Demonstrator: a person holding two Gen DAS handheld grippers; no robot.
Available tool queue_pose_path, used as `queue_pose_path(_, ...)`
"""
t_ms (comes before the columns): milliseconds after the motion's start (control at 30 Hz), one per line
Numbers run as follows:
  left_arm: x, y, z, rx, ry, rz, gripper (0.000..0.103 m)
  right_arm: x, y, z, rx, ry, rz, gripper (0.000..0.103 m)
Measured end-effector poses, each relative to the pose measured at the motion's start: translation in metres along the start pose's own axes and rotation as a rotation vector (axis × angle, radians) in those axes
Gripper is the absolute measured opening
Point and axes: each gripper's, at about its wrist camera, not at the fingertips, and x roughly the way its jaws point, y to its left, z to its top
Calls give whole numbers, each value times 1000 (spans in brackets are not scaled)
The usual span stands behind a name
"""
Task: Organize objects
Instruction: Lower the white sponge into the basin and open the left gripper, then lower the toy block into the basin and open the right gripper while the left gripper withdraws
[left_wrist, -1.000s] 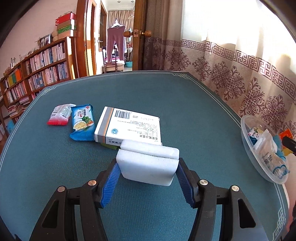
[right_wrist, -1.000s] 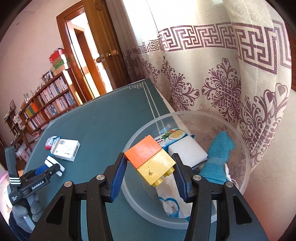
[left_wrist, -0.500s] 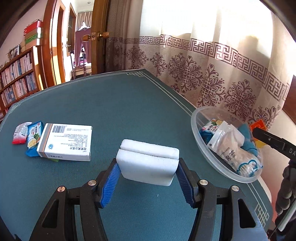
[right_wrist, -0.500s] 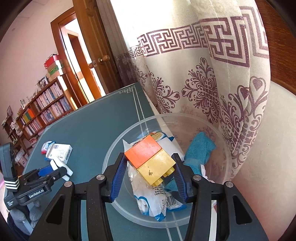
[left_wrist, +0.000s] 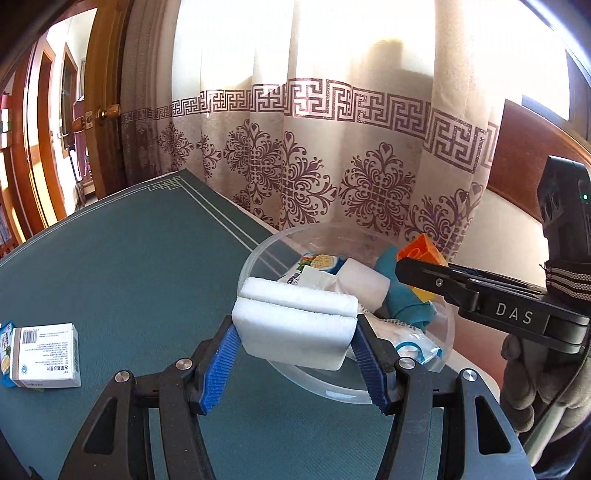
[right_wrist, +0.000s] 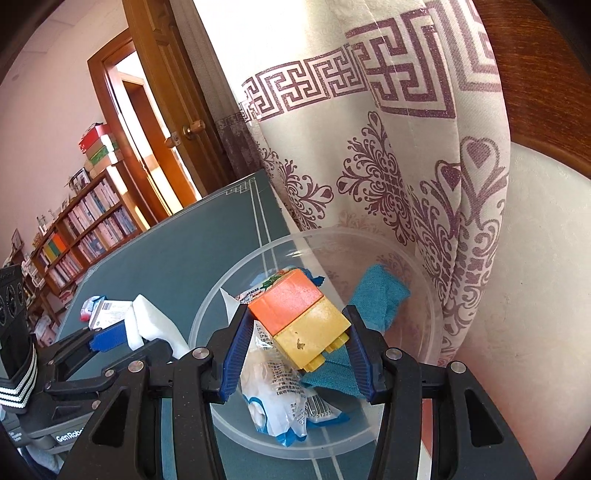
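My left gripper is shut on a white sponge and holds it over the near rim of the clear plastic bowl. My right gripper is shut on an orange and yellow toy block above the same bowl. The bowl holds a teal cloth, a white sponge and plastic packets. The right gripper shows at the right of the left wrist view; the left gripper with its sponge shows at the left of the right wrist view.
A white medicine box and snack packets lie on the green table to the left. A patterned curtain hangs close behind the bowl at the table's edge. A door and bookshelves stand beyond.
My left gripper has carried the sponge rightward from beside the medicine box to the bowl's rim. My right gripper has stayed over the bowl with the block, shifting slightly.
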Motion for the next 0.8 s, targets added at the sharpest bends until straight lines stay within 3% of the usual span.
queue_pose_path(200,18,-7,-4,12,22,-54,65,2,-5,0,15,2,-2,51)
queue_pose_path(267,21,-7,-5,9,26,-75,69,3,-5,0,16,3,-2,51)
queue_pose_path(300,22,-7,-7,7,26,-79,78,3,-5,0,15,3,-2,51)
queue_pose_path(333,22,-7,-7,5,22,-78,84,3,-5,0,15,4,-3,51)
queue_pose_path(800,5,-5,-14,22,0,-31,91,4,-14,2,41,-12,-45,51)
